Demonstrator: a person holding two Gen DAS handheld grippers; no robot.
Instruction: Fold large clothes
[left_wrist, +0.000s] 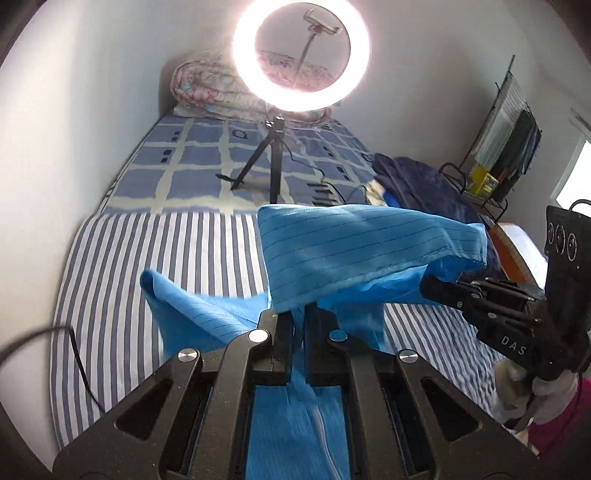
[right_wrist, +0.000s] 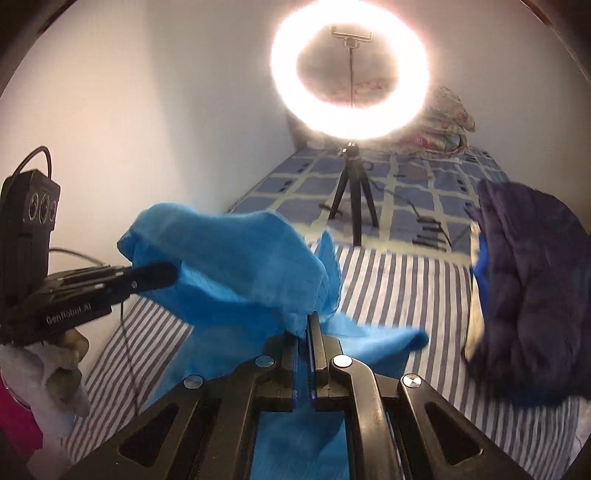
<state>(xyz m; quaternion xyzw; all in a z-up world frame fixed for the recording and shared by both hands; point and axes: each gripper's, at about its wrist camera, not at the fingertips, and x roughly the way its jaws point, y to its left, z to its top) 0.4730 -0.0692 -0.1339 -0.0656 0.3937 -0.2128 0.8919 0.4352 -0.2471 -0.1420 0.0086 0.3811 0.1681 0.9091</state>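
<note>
While two tongs pinch one blue garment (left_wrist: 362, 251), one ring light (left_wrist: 301, 55) glows.

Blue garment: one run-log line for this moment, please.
left gripper: shut on blue garment | right gripper: shut on blue garment | garment: lifted off striped sheet

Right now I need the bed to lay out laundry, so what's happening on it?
A person is folding a bright blue garment over the striped sheet. The left gripper and right gripper are each shut on a bit of its fabric, holding it up off the bed. A dark blue jacket lies heaped at the right, and a lit ring light stands on its tripod farther back.
</note>
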